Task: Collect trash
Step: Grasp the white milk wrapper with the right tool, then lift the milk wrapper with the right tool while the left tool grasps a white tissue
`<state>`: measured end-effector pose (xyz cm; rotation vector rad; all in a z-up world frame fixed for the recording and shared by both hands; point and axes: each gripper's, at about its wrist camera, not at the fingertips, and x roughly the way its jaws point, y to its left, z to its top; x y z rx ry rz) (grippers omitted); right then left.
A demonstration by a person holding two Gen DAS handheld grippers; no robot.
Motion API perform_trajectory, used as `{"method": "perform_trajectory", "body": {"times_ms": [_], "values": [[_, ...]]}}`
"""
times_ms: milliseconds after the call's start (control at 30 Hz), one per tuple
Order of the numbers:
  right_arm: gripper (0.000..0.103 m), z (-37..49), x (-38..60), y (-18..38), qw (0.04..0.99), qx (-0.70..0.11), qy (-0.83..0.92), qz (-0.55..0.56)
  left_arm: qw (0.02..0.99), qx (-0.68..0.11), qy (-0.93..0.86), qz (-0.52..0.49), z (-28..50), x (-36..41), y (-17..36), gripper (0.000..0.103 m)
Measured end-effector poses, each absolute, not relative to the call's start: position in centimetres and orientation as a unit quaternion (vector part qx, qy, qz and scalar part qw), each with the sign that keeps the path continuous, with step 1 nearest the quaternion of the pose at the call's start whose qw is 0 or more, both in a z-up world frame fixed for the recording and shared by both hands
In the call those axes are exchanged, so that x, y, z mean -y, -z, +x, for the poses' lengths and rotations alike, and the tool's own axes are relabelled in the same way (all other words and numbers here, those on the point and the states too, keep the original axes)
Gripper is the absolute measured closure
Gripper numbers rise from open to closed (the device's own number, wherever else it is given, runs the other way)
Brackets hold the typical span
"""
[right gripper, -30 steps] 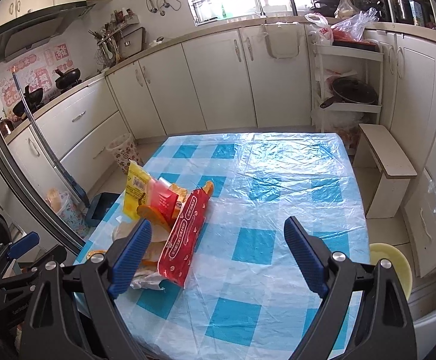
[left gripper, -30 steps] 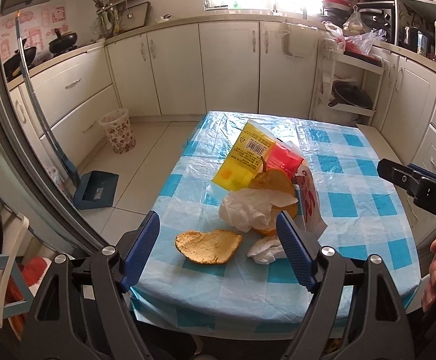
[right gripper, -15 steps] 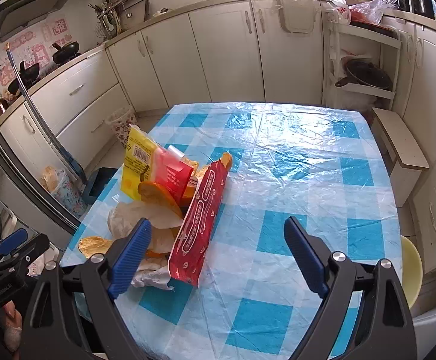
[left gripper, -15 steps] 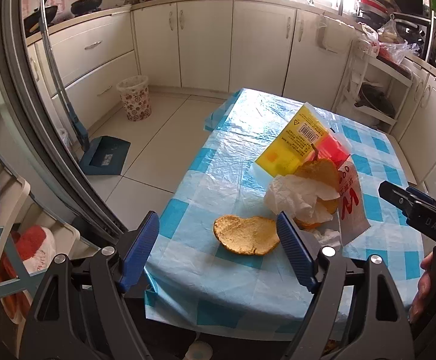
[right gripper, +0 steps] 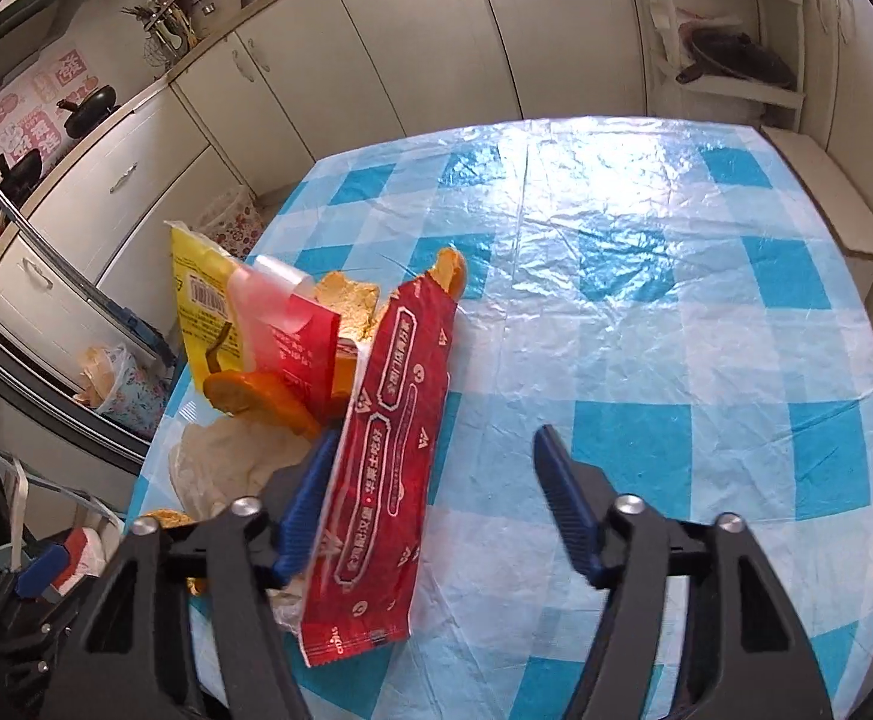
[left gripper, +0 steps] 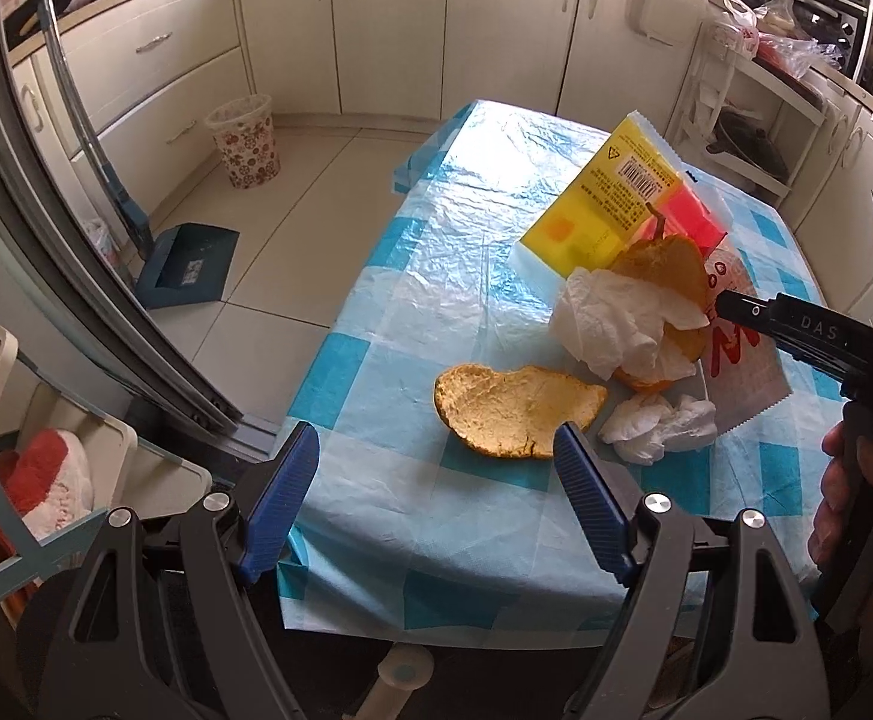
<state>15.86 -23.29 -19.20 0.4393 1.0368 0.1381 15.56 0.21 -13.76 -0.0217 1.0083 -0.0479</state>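
Right wrist view: the right gripper [right gripper: 430,468], jaws just narrowed but gripping nothing, is seen astride the red wrapper [right gripper: 385,438]; the left gripper [left gripper: 436,450] is held wide, empty, beside it.

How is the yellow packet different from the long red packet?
The yellow packet is wide and has a barcode on it; the red packet is long and narrow with white writing and no barcode showing. The yellow packet sits at the far end of the pile, while the red packet runs along the pile's side, up against the right gripper. Both are crinkly wrappers lying with the trash on the checked table.
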Motion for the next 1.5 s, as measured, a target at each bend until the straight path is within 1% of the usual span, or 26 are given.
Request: {"method": "perform_trajectory", "body": {"times_ms": [33,67,133,300,467,500,533,567,600,633,667,700,733,767,833,900,1000,1033,1067,1100,1133,1167,1200,1267,1333,1500], "values": [[0.078,15.8,23.8,19.6,0.837,-0.496,-0.065,0.221,0.872,-0.488,0.027,-0.017,15.8,-0.2,14.0,0.026],[0.088,15.7,24.2,19.7,0.834,-0.497,-0.063,0.231,0.871,-0.491,0.029,-0.020,16.0,-0.1,14.1,0.026],[0.093,15.1,25.4,19.8,0.831,-0.494,-0.055,0.251,0.869,-0.493,0.040,-0.024,16.5,0.4,14.1,0.026],[0.095,13.4,28.7,18.9,0.831,-0.477,-0.036,0.285,0.870,-0.488,0.073,-0.013,18.7,3.2,13.9,0.026],[0.094,12.4,30.6,18.8,0.827,-0.479,-0.029,0.293,0.866,-0.495,0.072,-0.015,21.5,4.9,14.7,0.023],[0.089,12.2,30.9,19.1,0.822,-0.483,-0.032,0.300,0.863,-0.499,0.073,-0.018,22.0,5.2,15.0,0.023],[0.079,12.2,31.0,19.5,0.817,-0.486,-0.033,0.307,0.861,-0.502,0.075,-0.021,22.4,5.5,15.3,0.023],[0.054,12.2,31.1,19.8,0.813,-0.492,-0.034,0.311,0.860,-0.504,0.077,-0.022,22.6,5.7,15.5,0.023],[0.041,12.3,31.0,19.9,0.813,-0.492,-0.032,0.309,0.860,-0.504,0.078,-0.020,22.7,6.0,15.6,0.023],[0.041,12.4,30.7,20.0,0.816,-0.493,-0.028,0.301,0.862,-0.500,0.076,-0.017,22.7,6.3,15.6,0.026],[0.041,12.5,30.3,20.1,0.817,-0.497,-0.030,0.292,0.864,-0.498,0.077,-0.015,22.7,6.4,15.6,0.043],[0.040,12.7,29.9,20.2,0.818,-0.501,-0.033,0.281,0.862,-0.501,0.081,-0.014,22.7,6.6,15.7,0.051],[0.038,13.0,29.1,20.2,0.821,-0.506,-0.030,0.260,0.858,-0.506,0.088,-0.020,22.8,6.6,15.8,0.070],[0.036,13.1,28.5,20.3,0.827,-0.509,-0.026,0.237,0.856,-0.508,0.091,-0.025,22.8,6.5,15.9,0.087],[0.033,13.6,26.8,20.7,0.836,-0.517,-0.014,0.182,0.859,-0.503,0.091,-0.033,22.7,6.1,15.8,0.091],[0.026,13.7,25.3,20.9,0.847,-0.515,-0.006,0.134,0.863,-0.493,0.099,-0.043,22.3,5.5,15.2,0.094],[0.025,13.9,23.2,21.2,0.856,-0.511,-0.003,0.076,0.873,-0.468,0.125,-0.063,21.4,4.7,13.5,0.096],[0.027,13.8,22.7,21.2,0.859,-0.509,-0.005,0.060,0.876,-0.458,0.136,-0.071,21.0,4.4,12.9,0.096],[0.037,13.7,22.1,21.3,0.863,-0.503,-0.006,0.041,0.879,-0.447,0.148,-0.079,20.6,4.1,12.2,0.096],[0.053,13.6,21.8,21.1,0.868,-0.495,-0.019,0.035,0.881,-0.439,0.156,-0.085,20.2,4.0,11.7,0.096],[0.061,13.6,21.5,21.0,0.868,-0.494,-0.021,0.032,0.882,-0.432,0.163,-0.091,20.0,3.7,11.3,0.096],[0.080,13.6,21.5,20.8,0.867,-0.496,-0.027,0.031,0.883,-0.427,0.168,-0.097,19.8,3.5,11.0,0.096],[0.091,13.6,21.6,20.8,0.867,-0.497,-0.029,0.033,0.882,-0.424,0.177,-0.106,19.7,3.2,10.8,0.096],[0.099,13.4,22.6,20.9,0.862,-0.502,-0.032,0.065,0.879,-0.421,0.191,-0.121,19.5,2.9,10.5,0.096],[0.100,13.6,24.0,21.1,0.854,-0.506,-0.040,0.117,0.879,-0.414,0.200,-0.124,19.1,2.9,10.2,0.096],[0.100,12.6,26.7,19.8,0.853,-0.489,-0.049,0.177,0.882,-0.396,0.229,-0.116,18.0,3.7,9.1,0.096]]}}
